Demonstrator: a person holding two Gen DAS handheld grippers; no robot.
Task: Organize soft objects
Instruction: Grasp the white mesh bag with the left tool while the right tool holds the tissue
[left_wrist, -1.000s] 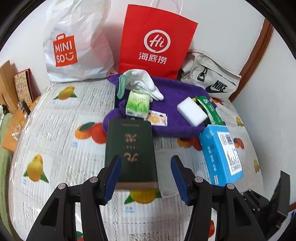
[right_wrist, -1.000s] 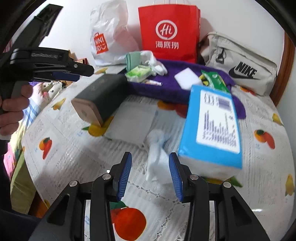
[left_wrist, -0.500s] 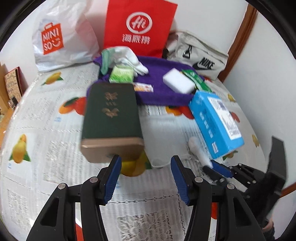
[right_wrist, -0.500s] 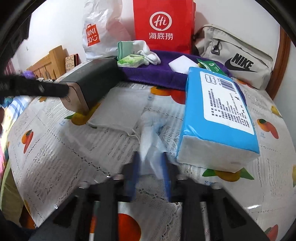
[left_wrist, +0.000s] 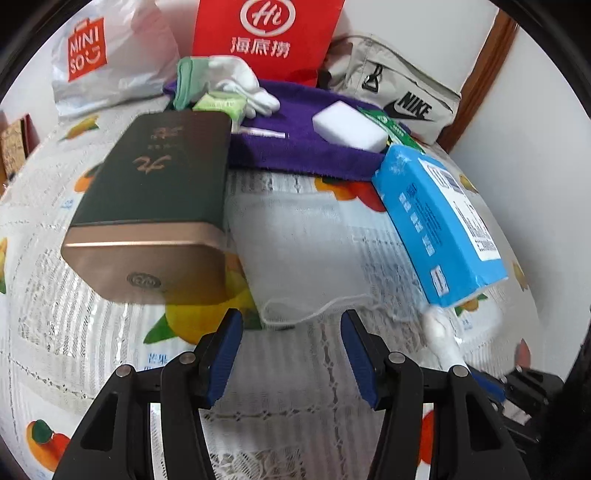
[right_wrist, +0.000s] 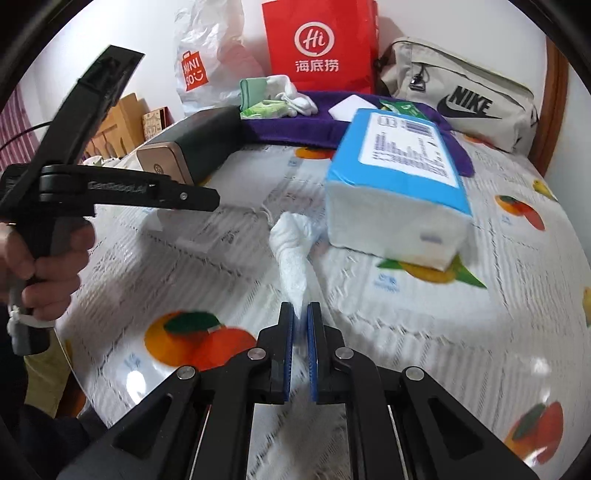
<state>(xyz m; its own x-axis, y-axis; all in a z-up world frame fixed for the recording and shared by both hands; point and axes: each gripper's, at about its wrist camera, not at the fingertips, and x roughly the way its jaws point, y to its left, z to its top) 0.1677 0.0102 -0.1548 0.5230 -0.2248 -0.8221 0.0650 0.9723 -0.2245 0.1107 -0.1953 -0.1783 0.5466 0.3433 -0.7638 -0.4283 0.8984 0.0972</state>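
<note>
The crumpled white tissue lies stretched on the fruit-print tablecloth, its long axis running from the blue tissue pack toward the right gripper, whose blue-padded jaws are pinched on its narrow end. The left gripper hangs wide apart and holds nothing, near a thin, gauzy white cloth, possibly a mask, beside a dark green box with a bronze end.

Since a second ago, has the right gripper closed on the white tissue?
Yes. The right gripper has shut on the white tissue beside the blue tissue pack.
</note>
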